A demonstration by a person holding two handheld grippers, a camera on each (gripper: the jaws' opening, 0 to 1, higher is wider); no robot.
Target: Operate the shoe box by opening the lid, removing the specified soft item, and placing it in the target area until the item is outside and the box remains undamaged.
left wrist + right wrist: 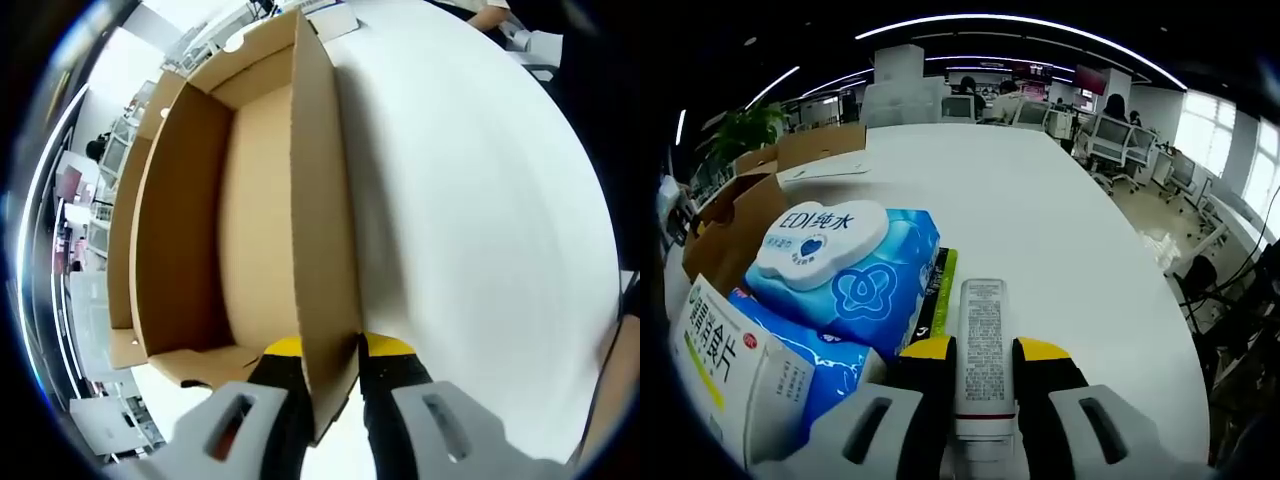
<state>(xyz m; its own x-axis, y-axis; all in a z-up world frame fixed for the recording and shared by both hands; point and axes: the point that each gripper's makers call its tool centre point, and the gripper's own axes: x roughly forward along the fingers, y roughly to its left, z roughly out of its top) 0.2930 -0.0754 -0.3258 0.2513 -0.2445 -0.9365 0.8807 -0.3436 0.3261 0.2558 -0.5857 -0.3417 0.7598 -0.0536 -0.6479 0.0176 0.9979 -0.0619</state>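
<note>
1. Cardboard shoe box [210, 220] stands open on the white table [470, 220]; the left gripper [330, 362] pinches its side wall.
2. The right gripper [984, 352] clamps a white tube [983, 345] beside the blue wet-wipes pack [855, 265].

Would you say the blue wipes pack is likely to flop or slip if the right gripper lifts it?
Probably floppy: the wipes pack has a soft, bulging film wrap. Its glossy film may be slippery. The rigid white lid on top likely offers a firmer hold.
</note>
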